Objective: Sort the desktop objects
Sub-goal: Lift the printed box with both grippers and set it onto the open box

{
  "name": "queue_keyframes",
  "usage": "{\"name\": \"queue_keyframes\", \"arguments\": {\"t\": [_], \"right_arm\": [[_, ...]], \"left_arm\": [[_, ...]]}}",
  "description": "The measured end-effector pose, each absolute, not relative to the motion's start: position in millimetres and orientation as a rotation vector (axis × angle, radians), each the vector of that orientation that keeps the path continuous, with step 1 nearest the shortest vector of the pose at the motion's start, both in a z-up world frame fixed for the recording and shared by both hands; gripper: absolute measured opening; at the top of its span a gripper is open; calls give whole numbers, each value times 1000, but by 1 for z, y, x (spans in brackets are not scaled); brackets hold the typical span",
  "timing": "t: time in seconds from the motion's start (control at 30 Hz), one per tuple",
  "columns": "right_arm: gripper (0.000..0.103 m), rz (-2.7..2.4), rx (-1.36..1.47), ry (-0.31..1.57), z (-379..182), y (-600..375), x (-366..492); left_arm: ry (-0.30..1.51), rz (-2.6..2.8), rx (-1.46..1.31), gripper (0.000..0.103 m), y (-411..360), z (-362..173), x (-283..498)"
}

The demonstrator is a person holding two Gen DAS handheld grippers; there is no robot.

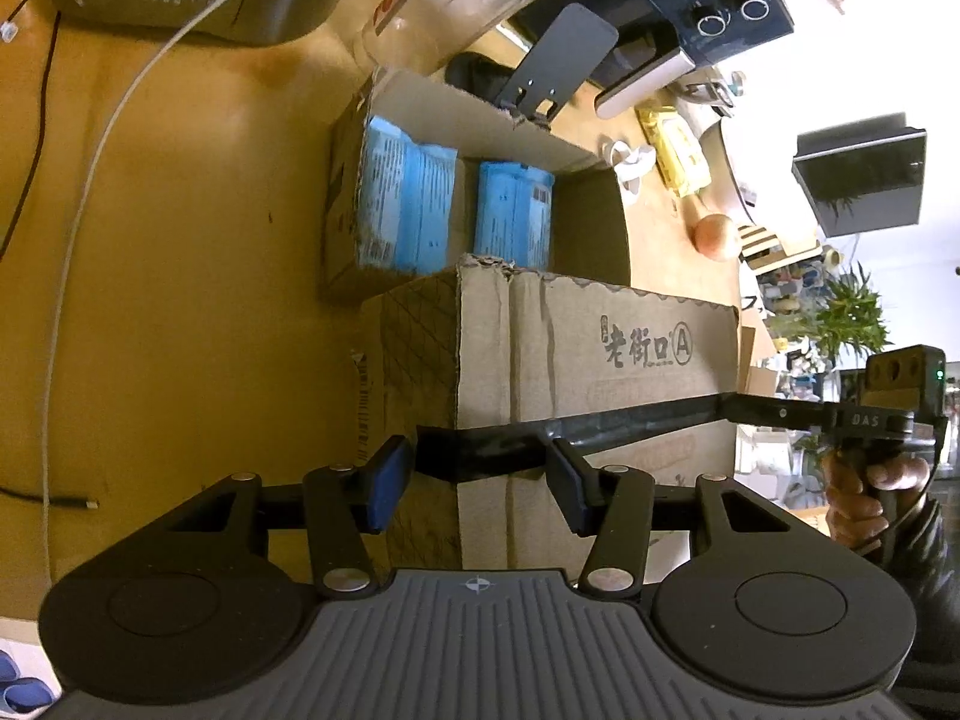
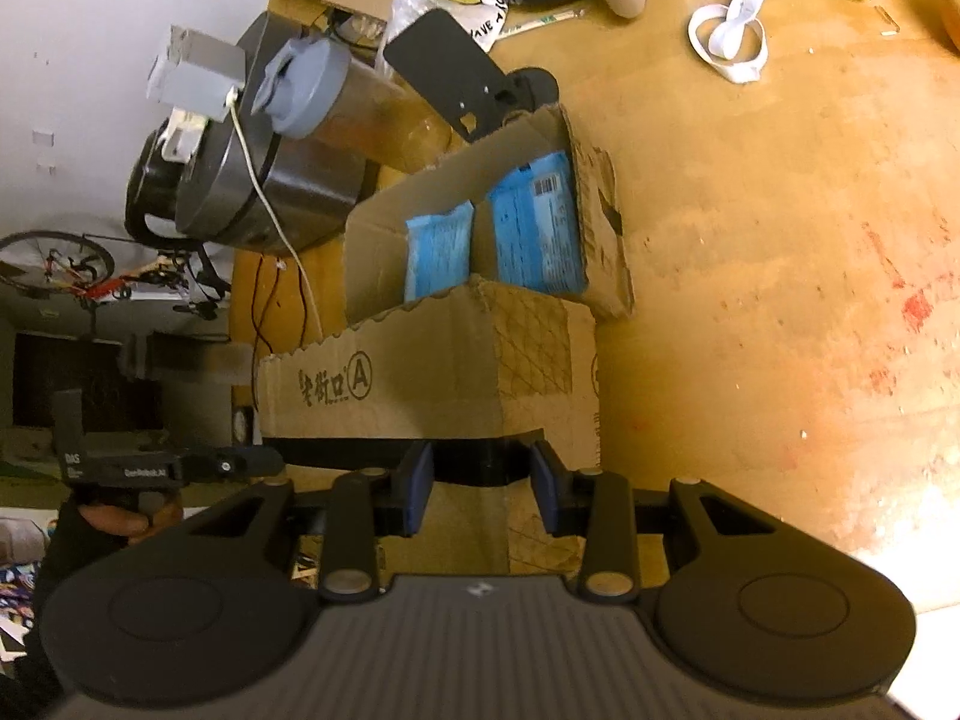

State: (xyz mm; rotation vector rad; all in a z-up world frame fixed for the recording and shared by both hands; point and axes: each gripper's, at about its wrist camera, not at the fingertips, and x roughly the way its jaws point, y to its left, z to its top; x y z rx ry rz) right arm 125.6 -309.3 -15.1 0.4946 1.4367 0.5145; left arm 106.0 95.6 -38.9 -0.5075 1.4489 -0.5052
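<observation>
A long black flat strip (image 1: 648, 420) runs across the near side of a brown cardboard box (image 1: 600, 360) printed with characters and a circled A. My left gripper (image 1: 480, 468) is shut on one end of the strip. In the right wrist view my right gripper (image 2: 480, 480) is shut on the other end of the strip (image 2: 336, 453), in front of the same box (image 2: 420, 384). Each view shows the other gripper at the strip's far end, held by a hand (image 1: 864, 492). What is inside the box is hidden.
Behind stands an open cardboard box (image 1: 420, 102) with two blue packets (image 1: 402, 198). Around it on the wooden table are a rice cooker (image 2: 240, 180), a grey-lidded canister (image 2: 336, 102), a black stand (image 1: 558, 54), a white cable (image 1: 78, 228), an onion (image 1: 714, 237) and a white tape loop (image 2: 729, 42).
</observation>
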Motion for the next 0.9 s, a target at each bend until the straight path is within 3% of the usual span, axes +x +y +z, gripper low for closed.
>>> {"name": "queue_keyframes", "arguments": {"t": [0.9], "right_arm": [[30, 500, 501, 1392, -10, -293, 218]], "left_arm": [[1414, -501, -506, 49, 100, -33, 199]]}}
